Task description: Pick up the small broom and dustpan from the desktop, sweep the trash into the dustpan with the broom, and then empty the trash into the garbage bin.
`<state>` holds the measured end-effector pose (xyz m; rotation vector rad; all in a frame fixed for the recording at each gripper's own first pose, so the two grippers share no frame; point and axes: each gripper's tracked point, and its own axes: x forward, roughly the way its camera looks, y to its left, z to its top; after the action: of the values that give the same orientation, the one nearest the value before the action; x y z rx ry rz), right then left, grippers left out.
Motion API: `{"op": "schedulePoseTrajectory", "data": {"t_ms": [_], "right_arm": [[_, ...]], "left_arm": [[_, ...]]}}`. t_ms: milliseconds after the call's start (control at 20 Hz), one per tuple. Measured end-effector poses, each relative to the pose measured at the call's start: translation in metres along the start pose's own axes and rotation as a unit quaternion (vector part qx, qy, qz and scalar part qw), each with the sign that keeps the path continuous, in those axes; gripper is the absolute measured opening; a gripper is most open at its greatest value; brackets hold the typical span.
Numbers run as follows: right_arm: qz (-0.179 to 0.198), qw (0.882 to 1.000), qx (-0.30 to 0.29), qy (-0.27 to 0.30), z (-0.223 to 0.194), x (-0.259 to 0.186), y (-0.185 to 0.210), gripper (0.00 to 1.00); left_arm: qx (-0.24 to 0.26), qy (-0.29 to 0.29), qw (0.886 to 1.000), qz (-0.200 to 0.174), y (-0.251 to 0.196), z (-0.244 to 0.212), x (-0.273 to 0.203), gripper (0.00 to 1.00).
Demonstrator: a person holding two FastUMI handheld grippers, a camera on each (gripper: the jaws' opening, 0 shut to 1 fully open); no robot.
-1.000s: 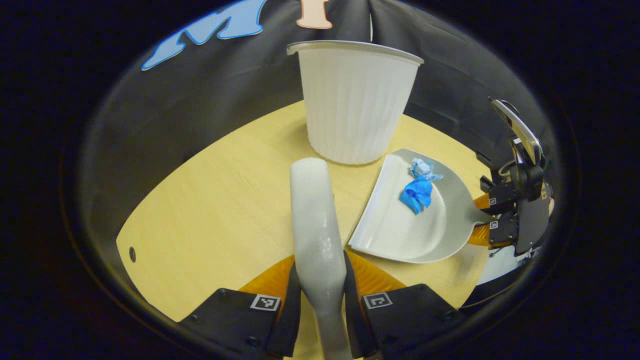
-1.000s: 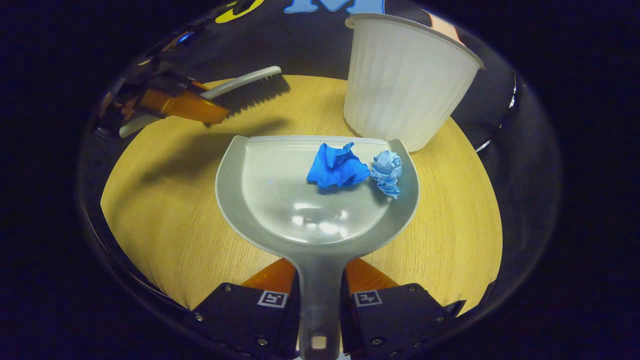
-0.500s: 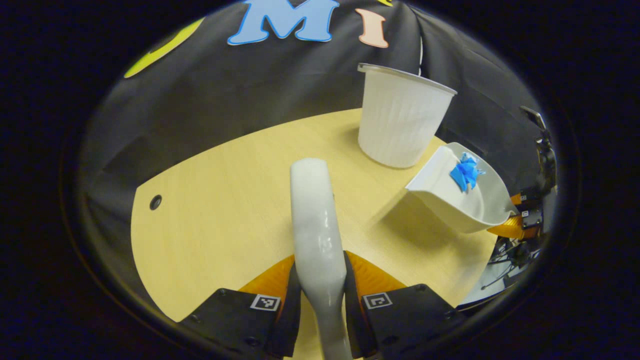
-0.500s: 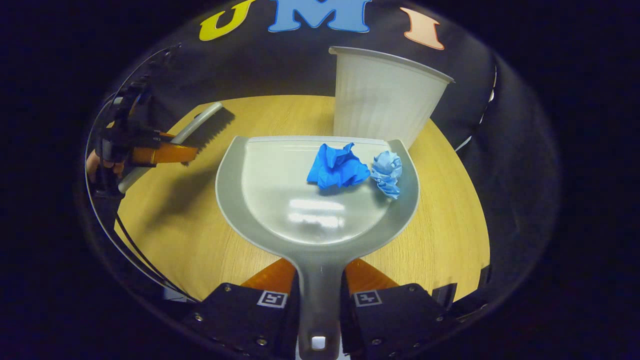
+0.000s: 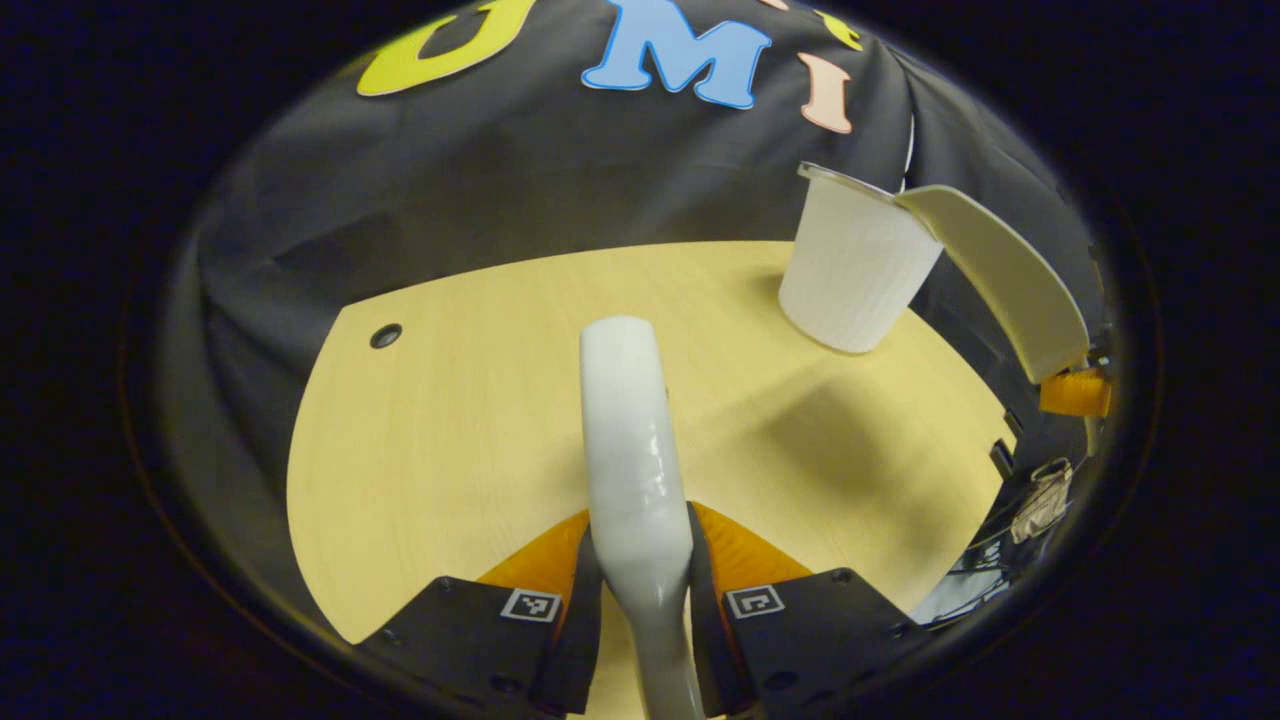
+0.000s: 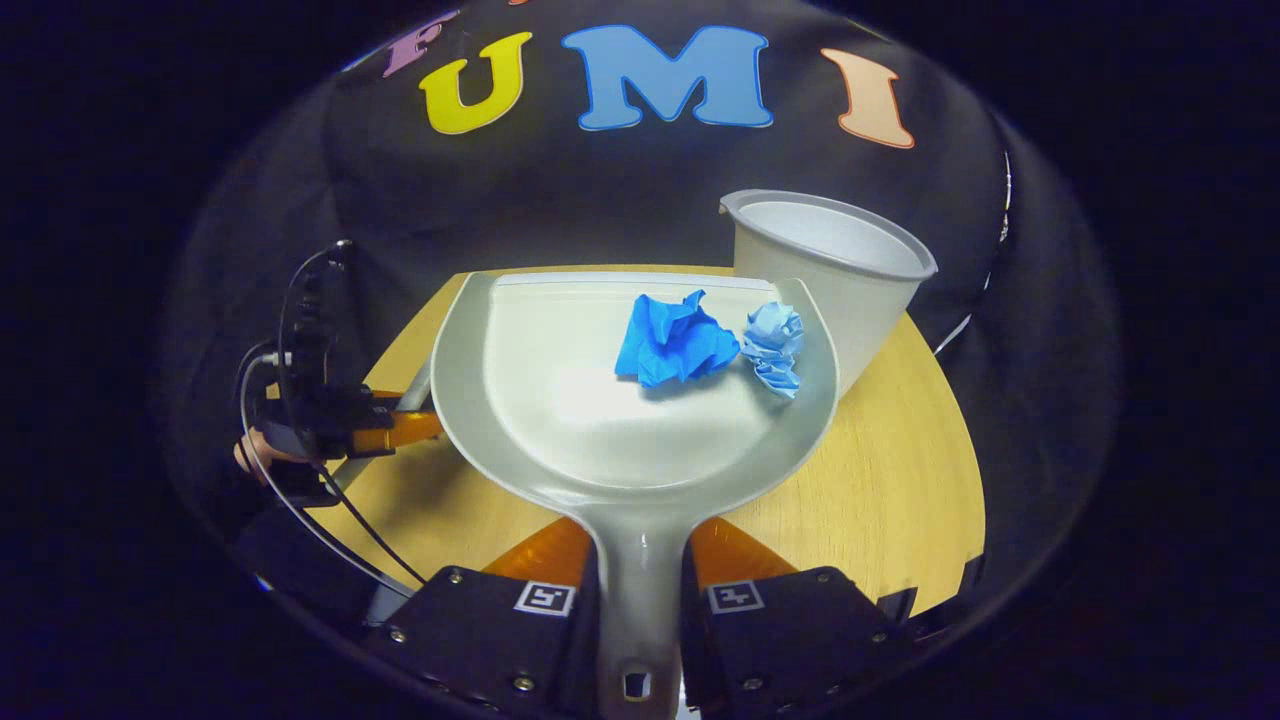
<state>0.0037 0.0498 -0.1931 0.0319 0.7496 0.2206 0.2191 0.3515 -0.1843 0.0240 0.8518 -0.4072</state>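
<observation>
Lifted since a moment ago, the grey plastic dustpan [image 6: 620, 420] is hanging beside the white ribbed bin [image 6: 835, 270], my right gripper [image 6: 638, 620] pinching its stiff handle; the light crumpled blue paper wads [image 6: 675, 340] are riding loose, while my left gripper [image 5: 640, 620] is clamping the white-handled broom [image 5: 630, 450] over the counter [image 5: 450, 420].

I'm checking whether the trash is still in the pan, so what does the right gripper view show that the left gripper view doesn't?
The right gripper view looks down into the dustpan, where the dark blue wad and the pale blue wad lie near its front lip. The left gripper view gives the broom handle clamped in the left gripper, and the dustpan's underside tilted at the bin's rim. Both views share the white bin and the desktop.
</observation>
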Motion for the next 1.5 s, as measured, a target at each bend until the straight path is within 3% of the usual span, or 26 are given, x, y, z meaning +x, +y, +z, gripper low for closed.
{"op": "schedulePoseTrajectory", "data": {"t_ms": [200, 450, 600, 750, 900, 1150, 1500], "right_arm": [[0.039, 0.998, 0.043, -0.024, 0.019, 0.011, 0.001, 0.34], [0.066, 0.989, 0.113, -0.07, 0.066, 0.006, 0.001, 0.34], [0.088, 0.978, 0.162, -0.096, 0.097, 0.017, -0.007, 0.33], [0.126, 0.96, 0.222, -0.113, 0.122, 0.025, -0.015, 0.33], [0.181, 0.928, 0.301, -0.128, 0.141, 0.025, -0.021, 0.33], [0.25, 0.858, 0.426, -0.139, 0.159, 0.015, -0.037, 0.33], [0.341, 0.749, 0.545, -0.16, 0.176, -0.001, -0.041, 0.33]], "left_arm": [[-0.02, -0.012, 1.0, 0.006, 0.009, -0.003, -0.027, 0.46], [-0.045, -0.015, 0.999, 0.011, 0.013, 0.0, -0.029, 0.44], [-0.058, -0.013, 0.998, 0.013, 0.014, 0.001, -0.027, 0.44], [-0.061, -0.015, 0.998, 0.017, 0.012, 0.004, -0.028, 0.44], [-0.061, -0.018, 0.998, 0.022, 0.006, 0.007, -0.028, 0.46], [-0.076, -0.026, 0.996, 0.03, -0.003, 0.009, -0.032, 0.46], [-0.078, -0.028, 0.995, 0.049, -0.013, 0.003, -0.047, 0.44]]}}
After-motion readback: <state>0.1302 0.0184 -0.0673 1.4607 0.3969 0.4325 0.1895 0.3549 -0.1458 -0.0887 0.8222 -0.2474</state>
